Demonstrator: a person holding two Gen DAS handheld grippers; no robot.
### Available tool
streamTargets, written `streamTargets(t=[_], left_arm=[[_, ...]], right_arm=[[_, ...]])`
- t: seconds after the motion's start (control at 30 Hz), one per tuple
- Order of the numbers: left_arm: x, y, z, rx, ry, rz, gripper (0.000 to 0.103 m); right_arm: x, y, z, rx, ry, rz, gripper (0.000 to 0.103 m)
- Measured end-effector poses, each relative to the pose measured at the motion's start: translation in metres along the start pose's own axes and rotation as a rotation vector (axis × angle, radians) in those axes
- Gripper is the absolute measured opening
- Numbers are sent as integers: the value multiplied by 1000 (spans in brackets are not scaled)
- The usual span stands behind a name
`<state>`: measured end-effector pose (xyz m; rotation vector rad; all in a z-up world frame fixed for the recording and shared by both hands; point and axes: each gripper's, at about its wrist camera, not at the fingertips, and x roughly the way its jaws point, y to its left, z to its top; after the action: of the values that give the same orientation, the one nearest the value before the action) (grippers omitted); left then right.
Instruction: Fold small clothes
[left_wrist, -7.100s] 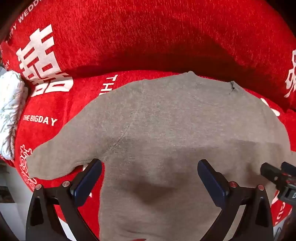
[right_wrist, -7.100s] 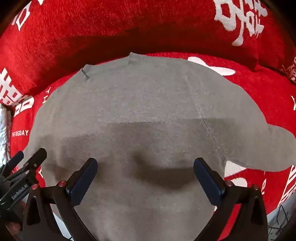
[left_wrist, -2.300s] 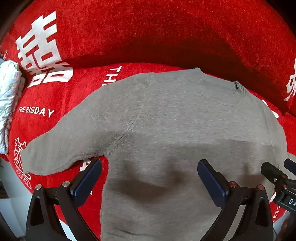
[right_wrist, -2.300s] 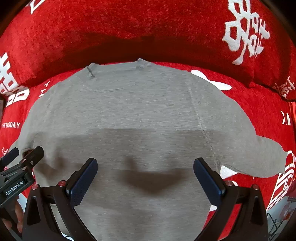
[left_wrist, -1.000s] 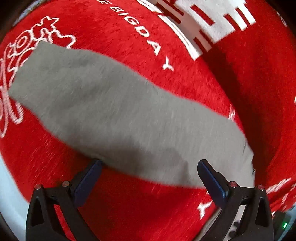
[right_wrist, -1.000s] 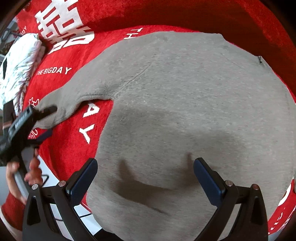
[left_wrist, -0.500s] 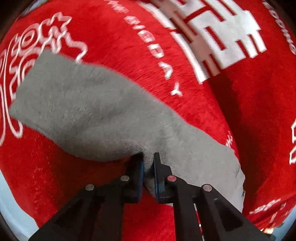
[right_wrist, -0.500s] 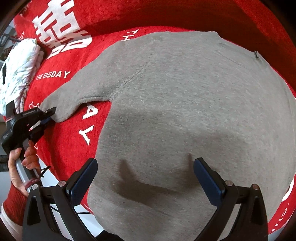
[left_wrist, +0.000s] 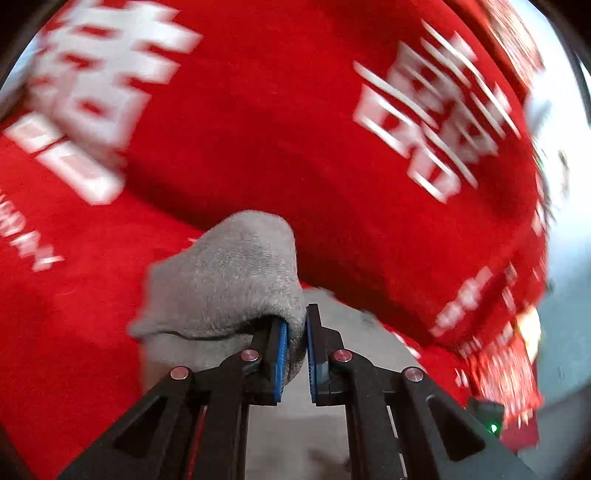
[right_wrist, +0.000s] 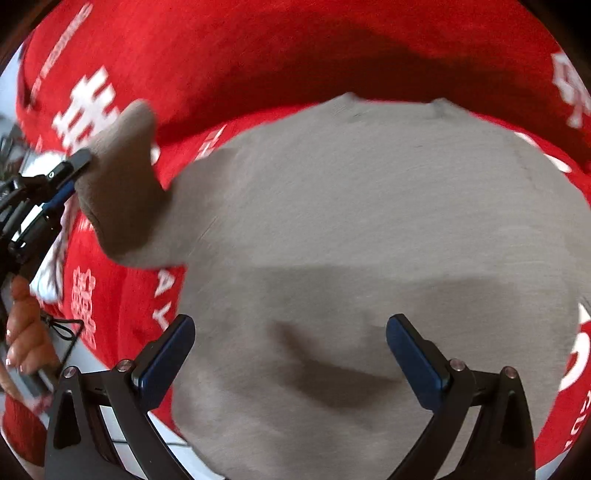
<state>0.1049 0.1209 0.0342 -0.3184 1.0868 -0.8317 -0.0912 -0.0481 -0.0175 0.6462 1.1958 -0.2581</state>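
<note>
- Grey sweater (right_wrist: 369, 229) lies spread flat on the red blanket (right_wrist: 258, 48), neckline toward the far side, body filling most of my right wrist view.
- The blanket has white printed characters and lettering; behind the sweater it rises into a padded red bank with a dark crease where the two meet. Bare red cloth shows to the left of the sweater body and along its right edge.
- Pale floor or wall shows past the blanket's left edge in the right wrist view, and past its right edge in the left wrist view; both are blurred.
- Left gripper (left_wrist: 293, 341): jaws clamped on the cuff end of the sweater's sleeve (left_wrist: 225, 277), grey knit bunched between the blue pads (left_wrist: 281, 354) and mounded up in front of them.
- From the right wrist view the sleeve (right_wrist: 122, 192) is lifted off the blanket, standing up at the left of the sweater body, with the left gripper (right_wrist: 66, 177) at its end.
- A hand (right_wrist: 26, 328) with a red cuff below it grips the left gripper's handle at the frame's left edge.
- Right gripper (right_wrist: 288, 354): jaws wide apart, nothing between them, pointing steeply down over the lower part of the sweater body; its shadow falls on the cloth between the fingers.
</note>
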Motion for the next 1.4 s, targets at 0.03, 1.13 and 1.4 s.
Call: streamTargets(t=[0.03,1.13,1.4], left_arm=[[16,-18,-4,33,33,-19,11],[53,51,-58,108,304,645,72],[46,46,-67,127,290,645,72]], right_arm=[[-6,-11,2,24,-17,-5,103],[77,55,88,-631,-49,-445,102],[20,-33,110,-209,-171,-189,21]])
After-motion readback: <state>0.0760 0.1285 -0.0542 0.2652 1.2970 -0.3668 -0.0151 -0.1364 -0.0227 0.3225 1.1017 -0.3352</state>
